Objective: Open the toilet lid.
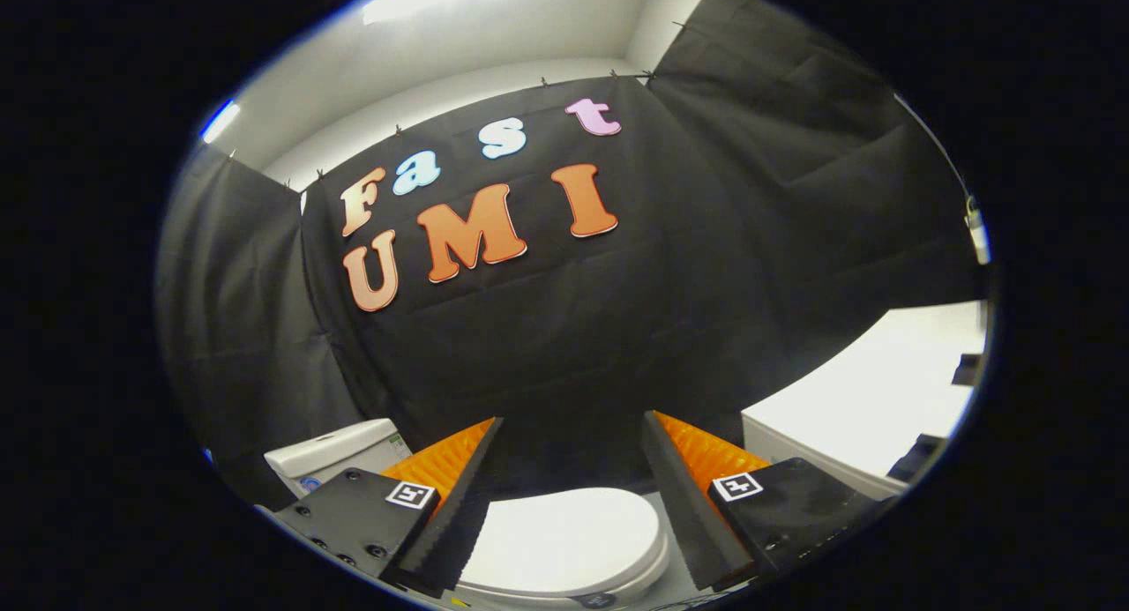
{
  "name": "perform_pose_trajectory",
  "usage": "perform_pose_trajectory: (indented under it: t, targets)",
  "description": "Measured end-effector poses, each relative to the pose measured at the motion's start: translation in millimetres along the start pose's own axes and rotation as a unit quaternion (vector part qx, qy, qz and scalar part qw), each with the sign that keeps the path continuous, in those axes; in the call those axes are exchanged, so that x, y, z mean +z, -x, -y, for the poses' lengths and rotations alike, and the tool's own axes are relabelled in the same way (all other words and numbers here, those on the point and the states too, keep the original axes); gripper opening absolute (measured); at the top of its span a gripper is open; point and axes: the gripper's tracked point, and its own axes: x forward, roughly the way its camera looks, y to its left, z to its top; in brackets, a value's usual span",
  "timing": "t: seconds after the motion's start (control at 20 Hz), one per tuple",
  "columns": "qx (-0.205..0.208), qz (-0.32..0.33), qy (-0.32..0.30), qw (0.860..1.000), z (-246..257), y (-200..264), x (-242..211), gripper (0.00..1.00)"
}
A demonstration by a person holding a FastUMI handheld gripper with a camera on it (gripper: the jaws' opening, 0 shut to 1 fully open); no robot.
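Observation:
A white toilet sits low in the gripper view, its lid (564,536) lying flat and closed over the bowl. Its white tank (340,452) stands behind my left finger. My gripper (573,428) hovers above the lid with its fingers spread wide and nothing between them. The lid shows in the gap between the two fingers, below their tips. The front rim of the toilet is cut off by the lower edge of the picture.
A white table or counter (873,399) stands to the right of the toilet, with dark objects (966,368) at its far edge. Black cloth walls close the booth behind and on both sides.

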Motion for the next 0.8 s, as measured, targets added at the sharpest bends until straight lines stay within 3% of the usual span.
perform_pose_trajectory:
  t: [0.25, 0.5, 0.7, 0.8]
  targets:
    - [-0.004, -0.052, -0.034, 0.998, 22.1, -13.0, -65.0, 0.98]
    - [0.020, -0.105, -0.104, 0.989, 48.1, -7.4, -131.7, 0.98]
    - [-0.019, -0.143, -0.149, 0.978, 97.4, -3.0, -189.9, 0.98]
    - [-0.038, -0.175, -0.190, 0.965, 115.2, -0.3, -215.1, 0.98]
